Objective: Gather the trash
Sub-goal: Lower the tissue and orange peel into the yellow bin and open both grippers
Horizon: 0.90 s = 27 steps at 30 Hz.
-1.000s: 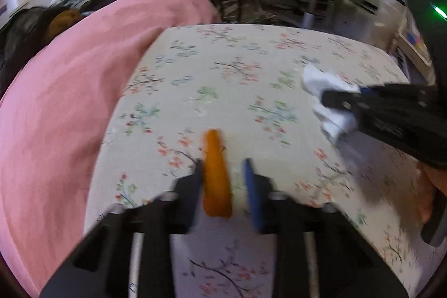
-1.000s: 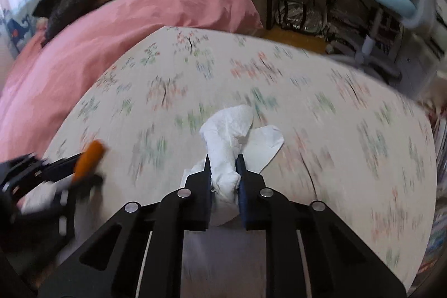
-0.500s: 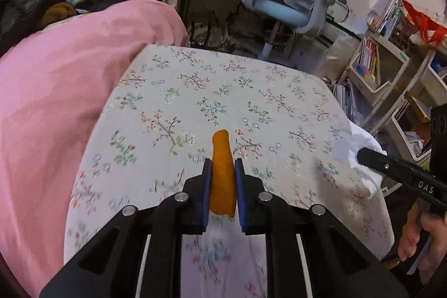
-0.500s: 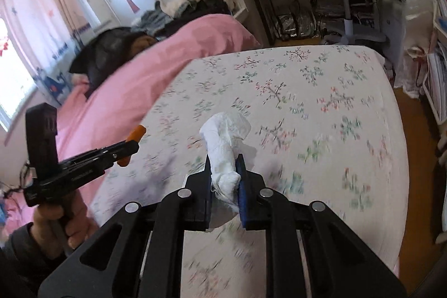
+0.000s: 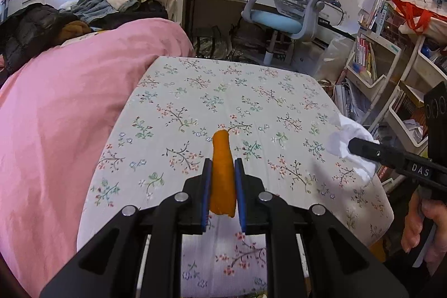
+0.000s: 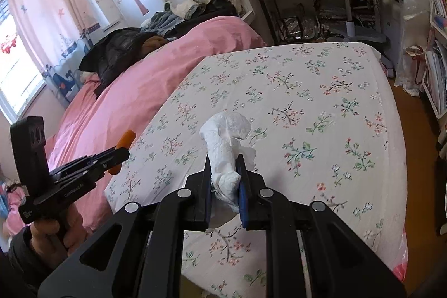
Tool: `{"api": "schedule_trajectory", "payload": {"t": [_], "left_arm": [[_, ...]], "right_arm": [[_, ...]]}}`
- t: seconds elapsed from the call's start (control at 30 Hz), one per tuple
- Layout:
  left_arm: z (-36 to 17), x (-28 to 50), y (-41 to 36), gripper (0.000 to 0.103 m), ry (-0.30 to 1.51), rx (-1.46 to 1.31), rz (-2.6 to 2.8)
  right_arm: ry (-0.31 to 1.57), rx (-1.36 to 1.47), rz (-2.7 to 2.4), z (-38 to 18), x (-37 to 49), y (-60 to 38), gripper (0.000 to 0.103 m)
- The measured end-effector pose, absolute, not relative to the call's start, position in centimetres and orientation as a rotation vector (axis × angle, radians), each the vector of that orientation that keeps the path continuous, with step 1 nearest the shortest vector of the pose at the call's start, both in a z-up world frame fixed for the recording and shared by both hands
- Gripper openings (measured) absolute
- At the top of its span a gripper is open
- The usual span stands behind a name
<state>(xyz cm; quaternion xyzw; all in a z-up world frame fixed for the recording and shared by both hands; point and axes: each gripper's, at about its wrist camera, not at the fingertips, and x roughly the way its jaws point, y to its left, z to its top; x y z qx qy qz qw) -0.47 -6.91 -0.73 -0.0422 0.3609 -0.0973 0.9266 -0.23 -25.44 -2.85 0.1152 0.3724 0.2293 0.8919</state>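
Both pieces are lifted off the bed [image 5: 251, 91]: left gripper [image 5: 222, 180] clenches orange peel [image 5: 222, 172], right gripper [image 6: 225, 180] grasps crumpled tissue [image 6: 226, 141] at three o'clock; next, an unseen bin.

Light: bright daylight from window [image 6: 11, 69]
Shadows: soft, faint on bed [image 5: 251, 108]
Focus: sharp
Edges: fisheye bend, dark corners
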Motion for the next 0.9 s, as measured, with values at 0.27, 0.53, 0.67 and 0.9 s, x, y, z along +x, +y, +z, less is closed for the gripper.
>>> {"api": "schedule_trajectory", "payload": {"t": [0.27,0.53,0.67,0.9], "left_arm": [[-0.5,-2.5,-6.7,0.017,0.711,-0.087,-0.185],[-0.5,-3.2,-7.7,0.017,0.688,-0.037,-0.184],[-0.5,-3.5,-7.7,0.016,0.684,-0.030,-0.182],[-0.6,-3.7,-7.8,0.017,0.685,-0.030,-0.180]], "right_arm": [[0.770,0.250,0.488,-3.3,-2.4,-25.1,0.015],[0.778,0.238,0.504,-3.7,-3.3,-24.4,0.015],[0.785,0.231,0.516,-3.9,-3.6,-24.0,0.015],[0.810,0.219,0.554,-4.8,-4.8,-22.7,0.015]]}}
